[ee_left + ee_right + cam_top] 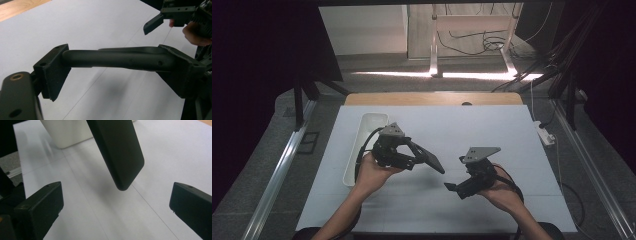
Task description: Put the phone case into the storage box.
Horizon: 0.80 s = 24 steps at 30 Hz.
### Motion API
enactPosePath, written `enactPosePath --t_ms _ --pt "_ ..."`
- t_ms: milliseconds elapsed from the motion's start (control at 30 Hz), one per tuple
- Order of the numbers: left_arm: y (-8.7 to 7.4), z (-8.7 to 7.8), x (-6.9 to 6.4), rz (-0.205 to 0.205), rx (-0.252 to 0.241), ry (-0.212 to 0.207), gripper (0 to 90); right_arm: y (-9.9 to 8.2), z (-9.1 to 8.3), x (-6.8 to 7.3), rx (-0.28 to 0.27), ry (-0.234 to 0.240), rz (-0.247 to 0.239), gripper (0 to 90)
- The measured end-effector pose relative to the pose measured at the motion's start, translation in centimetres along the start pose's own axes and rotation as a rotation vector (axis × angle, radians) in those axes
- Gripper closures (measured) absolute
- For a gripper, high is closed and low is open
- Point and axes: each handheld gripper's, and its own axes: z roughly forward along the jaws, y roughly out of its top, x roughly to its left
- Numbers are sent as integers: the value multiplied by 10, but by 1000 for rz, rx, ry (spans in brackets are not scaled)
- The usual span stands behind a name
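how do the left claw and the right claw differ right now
The left claw is shut on a flat black slab, gripping it edge to edge; the right claw holds nothing. In the right gripper view the right claw stands open, with the slab's rounded end hanging beyond it, untouched. The left claw sits beside the white tray; the right claw is farther from it. Both are black, hand-held above the white table cover.
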Motion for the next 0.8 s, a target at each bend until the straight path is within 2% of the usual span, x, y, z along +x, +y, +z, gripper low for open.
enactPosePath --t_ms 100,233,367,667,800 --pt "1 0 -2 -9 -8 -10 150 0 3 4 15 -43 -14 0" --pt "2 0 -5 -13 -16 -20 150 2 7 8 27 -59 -9 0" --pt "4 0 -9 -26 -20 -35 149 3 12 11 44 -92 -26 0" --pt "9 2 -19 -31 -22 -65 149 5 20 11 71 -122 -16 1" --pt "10 2 -22 -41 -21 -73 149 6 23 10 76 -138 -16 44"
